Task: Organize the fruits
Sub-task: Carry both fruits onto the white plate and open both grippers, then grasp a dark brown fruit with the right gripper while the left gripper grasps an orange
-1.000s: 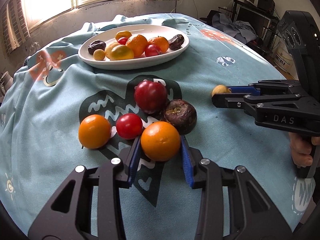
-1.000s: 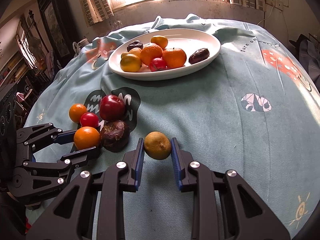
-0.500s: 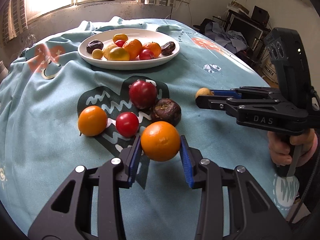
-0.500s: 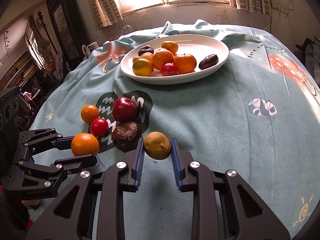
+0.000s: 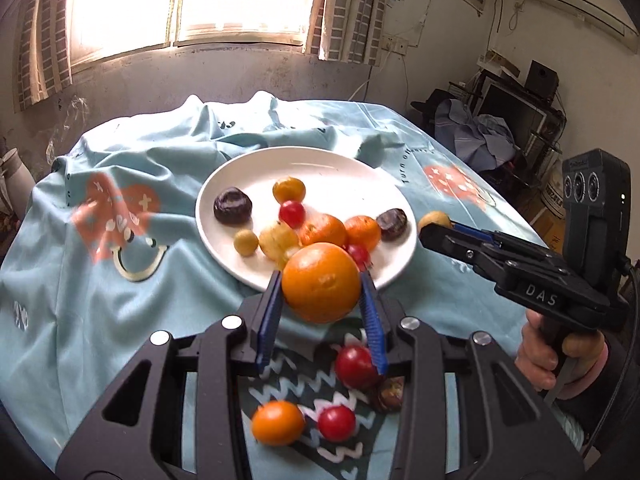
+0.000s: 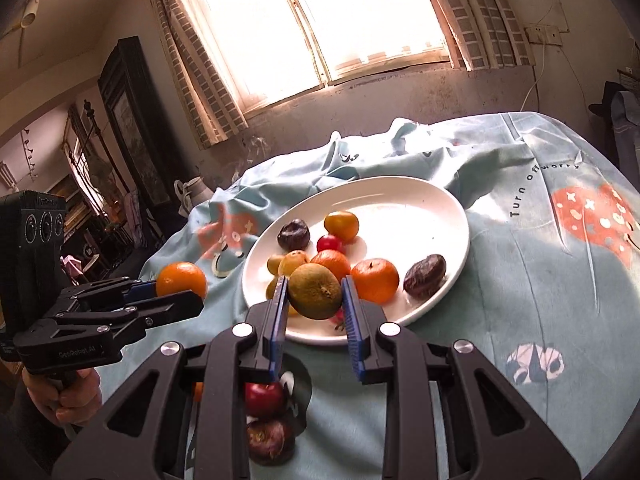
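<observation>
Here, far left: the left gripper clamps an orange between its blue pads, held in the air above the near rim of the white plate. Centre: plate on the light-blue tablecloth, holding mixed fruit. Below it on the cloth, loose: a small orange fruit, two red fruits and a dark wrinkled one. Right: the right gripper is closed on a yellow-green fruit, also raised near the plate's edge.
</observation>
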